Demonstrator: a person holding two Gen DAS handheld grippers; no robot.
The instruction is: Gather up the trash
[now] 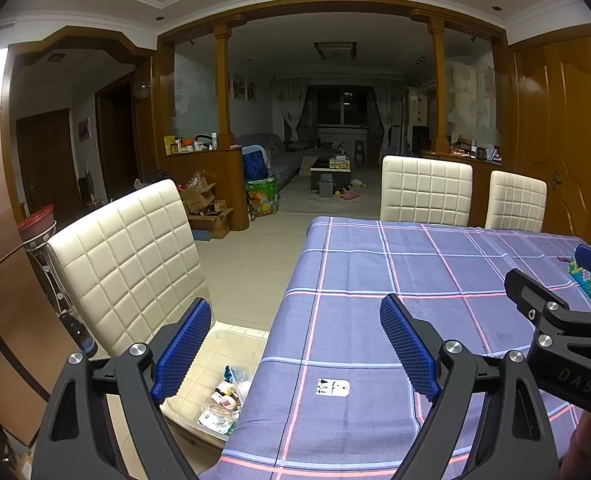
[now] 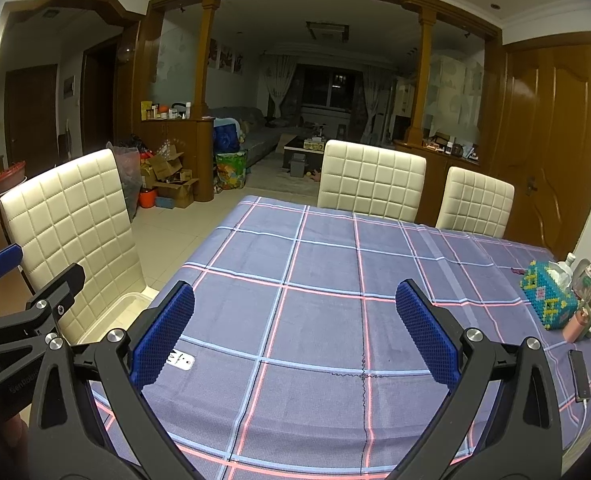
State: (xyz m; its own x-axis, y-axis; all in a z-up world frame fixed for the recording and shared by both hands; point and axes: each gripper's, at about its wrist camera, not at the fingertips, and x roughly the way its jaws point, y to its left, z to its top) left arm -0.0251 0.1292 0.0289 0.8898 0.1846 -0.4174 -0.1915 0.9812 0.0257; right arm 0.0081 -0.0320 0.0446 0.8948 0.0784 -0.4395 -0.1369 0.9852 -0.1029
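Worktop (image 2: pixel 315 280) under a purple plaid cloth; tiled floor, dim lounge beyond a wooden arch. Cream quilted chairs: three, one at the left edge (image 1: pixel 127 256), two at the far side. On the left chair's seat, one clear bin (image 1: pixel 231 364) holding the trash (image 1: pixel 225 400), several wrappers and containers. One white tag (image 1: pixel 332 387) lies on the cloth near the left edge. Left claw (image 1: pixel 295 344): wide open, empty. Right claw (image 2: pixel 295 332): wide open, empty. One beaded tissue box (image 2: pixel 547 294) at right, bottles beside it.
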